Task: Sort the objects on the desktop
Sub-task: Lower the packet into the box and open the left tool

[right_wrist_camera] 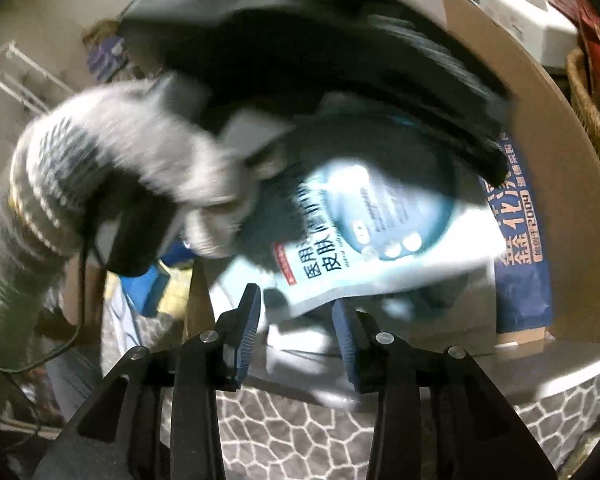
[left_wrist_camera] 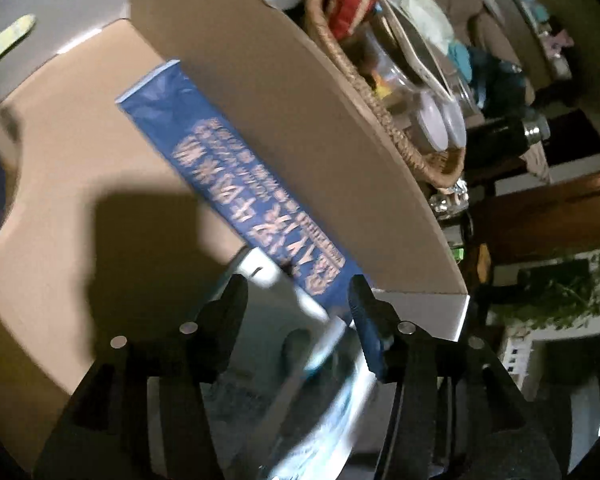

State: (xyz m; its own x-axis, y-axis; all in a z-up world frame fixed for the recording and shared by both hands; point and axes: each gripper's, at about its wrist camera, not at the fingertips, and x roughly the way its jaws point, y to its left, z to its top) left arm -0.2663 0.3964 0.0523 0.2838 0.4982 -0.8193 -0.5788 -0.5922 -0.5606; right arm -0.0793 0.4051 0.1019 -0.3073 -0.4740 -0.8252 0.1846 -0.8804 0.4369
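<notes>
With the cardboard box (left_wrist_camera: pixel 100 168) already holding the blue tube (left_wrist_camera: pixel 236 184) along its wall, the left gripper (left_wrist_camera: pixel 296 296), part-open over the pale blue sachet (right_wrist_camera: pixel 364 236), should drop it flat inside, while the right gripper (right_wrist_camera: pixel 296 316), empty and narrow, stays clear.

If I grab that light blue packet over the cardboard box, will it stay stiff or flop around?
The light blue packet looks thin and flat, so it would probably bend and droop from a one-edge grip. Its surface shines like glossy film, so it may be slippery. It seems light for its size.
</notes>
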